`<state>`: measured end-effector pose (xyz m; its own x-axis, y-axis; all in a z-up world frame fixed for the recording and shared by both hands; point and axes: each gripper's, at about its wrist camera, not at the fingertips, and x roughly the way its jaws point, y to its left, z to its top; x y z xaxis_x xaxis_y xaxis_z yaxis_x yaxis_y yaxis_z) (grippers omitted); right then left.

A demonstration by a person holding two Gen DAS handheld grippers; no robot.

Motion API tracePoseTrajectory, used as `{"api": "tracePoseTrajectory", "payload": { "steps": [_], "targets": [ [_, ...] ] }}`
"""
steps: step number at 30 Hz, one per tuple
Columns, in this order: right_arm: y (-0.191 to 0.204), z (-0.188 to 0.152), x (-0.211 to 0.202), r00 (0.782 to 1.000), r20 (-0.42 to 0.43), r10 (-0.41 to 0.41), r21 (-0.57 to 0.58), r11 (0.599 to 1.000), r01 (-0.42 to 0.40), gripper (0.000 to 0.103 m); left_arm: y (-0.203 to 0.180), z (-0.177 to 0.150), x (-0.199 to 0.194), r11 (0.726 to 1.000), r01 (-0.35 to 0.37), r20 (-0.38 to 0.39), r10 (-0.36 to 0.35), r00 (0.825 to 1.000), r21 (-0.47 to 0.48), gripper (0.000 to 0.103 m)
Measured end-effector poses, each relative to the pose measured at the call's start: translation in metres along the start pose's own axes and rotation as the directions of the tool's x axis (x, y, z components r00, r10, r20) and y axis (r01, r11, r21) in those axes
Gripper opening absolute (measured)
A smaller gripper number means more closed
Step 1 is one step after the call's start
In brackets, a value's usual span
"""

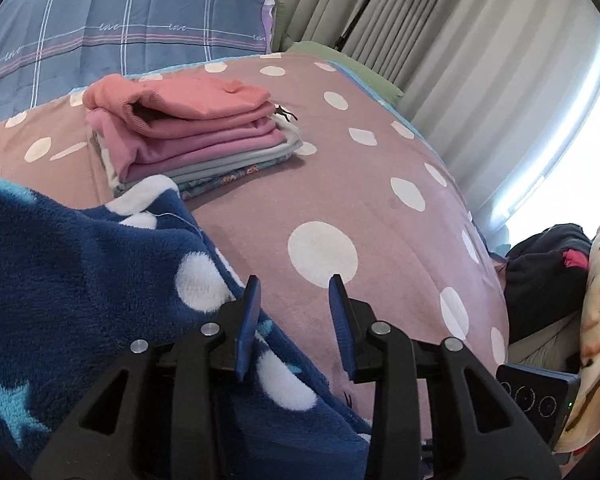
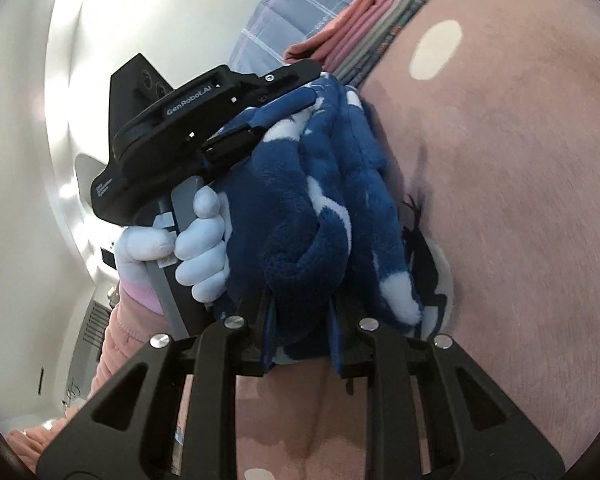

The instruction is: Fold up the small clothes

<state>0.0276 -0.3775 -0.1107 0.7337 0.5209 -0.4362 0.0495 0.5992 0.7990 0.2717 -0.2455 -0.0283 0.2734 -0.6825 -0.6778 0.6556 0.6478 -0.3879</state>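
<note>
Left hand-held gripper (image 1: 293, 285): jaws apart, nothing between, dark-blue fleece garment with white dots and light-blue stars (image 1: 80, 280) just beside left finger. Right hand-held gripper (image 2: 300, 304): jaws apart, fleece fold between them, grip unclear. Garment bunched on pink polka-dot bed cover (image 1: 340, 184). Beyond: stack of folded pink and grey clothes (image 1: 192, 136).

Grey curtains (image 1: 440, 40), plaid pillow (image 1: 120, 28)
</note>
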Motion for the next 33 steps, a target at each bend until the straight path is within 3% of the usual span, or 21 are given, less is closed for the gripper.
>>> {"api": "tracePoseTrajectory", "payload": {
  "steps": [1,2,5,7,8,9,10,12,14,15,17,19,20,22,23,25,27,29,30,33],
  "targets": [
    [0.004,0.001,-0.001,1.0,0.004,-0.029,-0.012,1.0,0.029,0.038,0.0,0.002,0.002,1.0,0.01,0.003,-0.01,1.0,-0.01,0.035],
    [0.008,0.003,-0.001,0.999,0.01,-0.048,-0.03,0.998,0.048,0.052,0.002,0.002,0.001,0.999,0.027,0.01,-0.027,1.0,-0.023,0.035],
    [0.012,0.021,0.012,0.999,-0.007,-0.048,-0.071,0.996,0.047,0.07,0.003,0.001,0.0,0.998,0.047,0.023,-0.047,0.999,-0.034,0.036],
    [0.015,0.027,0.025,0.998,-0.025,-0.055,-0.075,0.996,0.053,0.068,0.0,0.002,-0.006,0.999,0.032,0.026,-0.032,0.999,-0.031,0.04],
    [0.014,0.028,0.03,0.998,-0.031,-0.063,-0.076,0.995,0.06,0.047,-0.002,0.004,-0.015,0.999,0.02,0.04,-0.019,0.999,-0.033,0.042],
    [0.012,0.03,0.034,0.998,-0.038,-0.042,-0.062,0.997,0.039,0.033,-0.003,0.006,-0.024,0.999,0.024,0.061,-0.022,0.998,-0.033,0.042],
    [0.012,0.029,0.031,0.999,-0.034,-0.011,-0.046,0.999,0.009,0.03,-0.004,0.009,-0.044,1.0,0.019,0.109,-0.017,0.994,-0.017,0.043],
    [0.019,0.03,0.012,0.999,0.038,0.012,-0.087,0.996,-0.009,0.025,-0.008,0.011,-0.077,0.994,-0.099,0.19,0.09,0.978,0.042,0.043],
    [0.028,0.031,-0.01,0.993,0.12,0.006,-0.139,0.99,0.01,0.023,-0.005,0.011,-0.111,0.966,-0.241,0.273,0.208,0.939,0.092,0.043],
    [0.031,0.032,-0.02,0.99,0.144,0.005,-0.157,0.987,0.018,0.023,0.002,0.011,-0.119,0.959,-0.27,0.269,0.239,0.933,0.082,0.043],
    [0.026,0.034,-0.023,0.989,0.142,-0.042,-0.169,0.983,0.066,0.023,0.016,0.007,-0.117,0.963,-0.26,0.223,0.241,0.945,0.062,0.04],
    [0.008,0.033,-0.011,0.993,0.091,-0.079,-0.116,0.989,0.09,0.024,0.027,-0.006,-0.089,0.962,-0.262,0.111,0.253,0.961,0.077,0.034],
    [-0.003,0.03,-0.004,0.995,0.054,-0.089,-0.071,0.993,0.093,0.025,0.029,-0.014,-0.071,0.951,-0.289,0.066,0.284,0.957,0.106,0.033],
    [-0.023,0.021,0.01,0.996,-0.001,-0.092,-0.013,0.996,0.092,0.028,0.028,-0.037,-0.034,0.904,-0.374,0.059,0.37,0.927,0.208,0.033],
    [-0.025,0.017,0.009,0.996,0.013,-0.088,-0.021,0.996,0.088,0.028,0.029,-0.042,-0.027,0.9,-0.383,0.064,0.378,0.923,0.21,0.032],
    [-0.02,0.016,0.004,0.99,0.028,-0.138,-0.054,0.989,0.139,0.029,0.03,-0.036,-0.027,0.918,-0.355,0.042,0.354,0.934,0.177,0.031],
    [-0.01,0.016,-0.002,0.981,0.039,-0.188,-0.092,0.977,0.191,0.035,0.029,-0.033,-0.027,0.913,-0.358,0.019,0.361,0.932,0.198,0.031],
    [0.004,0.02,-0.015,0.961,0.08,-0.266,-0.117,0.955,0.274,0.045,0.025,-0.034,-0.024,0.898,-0.375,0.018,0.381,0.924,0.229,0.032],
    [0.015,0.017,-0.033,0.945,0.141,-0.296,-0.139,0.939,0.315,0.043,0.023,-0.036,-0.023,0.896,-0.379,0.02,0.385,0.923,0.231,0.031],
    [0.058,0.019,-0.061,0.922,0.293,-0.254,-0.233,0.916,0.326,0.043,0.02,-0.038,-0.02,0.885,-0.395,0.024,0.402,0.915,0.247,0.031]
  ]
}}
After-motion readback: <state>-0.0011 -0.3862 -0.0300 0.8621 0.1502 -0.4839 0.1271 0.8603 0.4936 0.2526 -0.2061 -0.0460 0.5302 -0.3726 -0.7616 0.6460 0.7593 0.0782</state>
